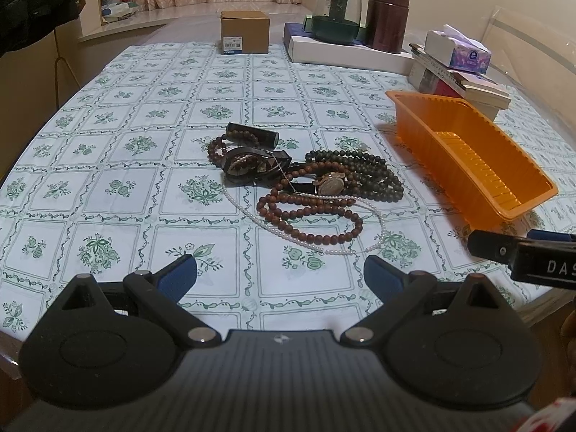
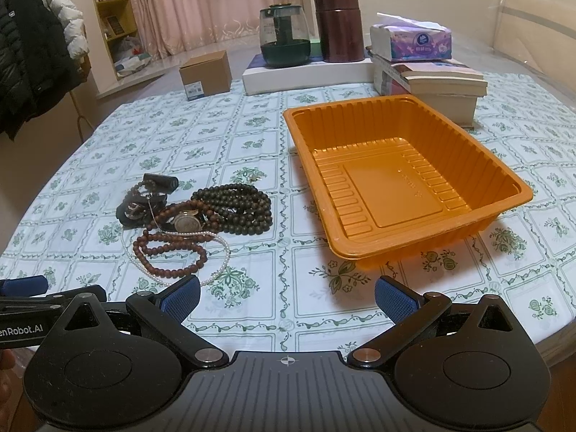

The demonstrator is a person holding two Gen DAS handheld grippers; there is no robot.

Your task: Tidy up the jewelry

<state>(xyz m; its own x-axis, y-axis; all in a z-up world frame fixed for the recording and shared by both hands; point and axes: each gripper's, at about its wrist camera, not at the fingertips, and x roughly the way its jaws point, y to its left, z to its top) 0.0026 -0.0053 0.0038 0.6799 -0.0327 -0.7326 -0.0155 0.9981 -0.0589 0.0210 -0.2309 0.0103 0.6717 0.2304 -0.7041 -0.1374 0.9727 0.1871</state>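
Observation:
A tangled pile of jewelry lies mid-table: reddish-brown bead strands (image 1: 309, 212) (image 2: 169, 248), dark bead strands (image 1: 374, 172) (image 2: 241, 205), a watch (image 1: 329, 183) (image 2: 187, 221), a thin pearl necklace (image 1: 288, 235) (image 2: 216, 273) and dark bracelets (image 1: 244, 165) (image 2: 140, 205). An orange plastic tray (image 1: 424, 126) (image 2: 360, 252) stands to its right with nothing inside. My left gripper (image 1: 280, 275) hangs open just short of the pile. Facing the tray's near edge, my right gripper (image 2: 288, 298) is open and holds nothing.
A floral tablecloth covers the table (image 1: 126, 108) (image 2: 252, 309). Along the far side stand a cardboard box (image 1: 244, 32) (image 2: 207, 75), a glass pot (image 1: 336, 10) (image 2: 284, 36), a brown canister (image 1: 387, 16) (image 2: 340, 25), a tissue pack (image 1: 457, 48) (image 2: 410, 37) and stacked books (image 1: 464, 86) (image 2: 432, 82).

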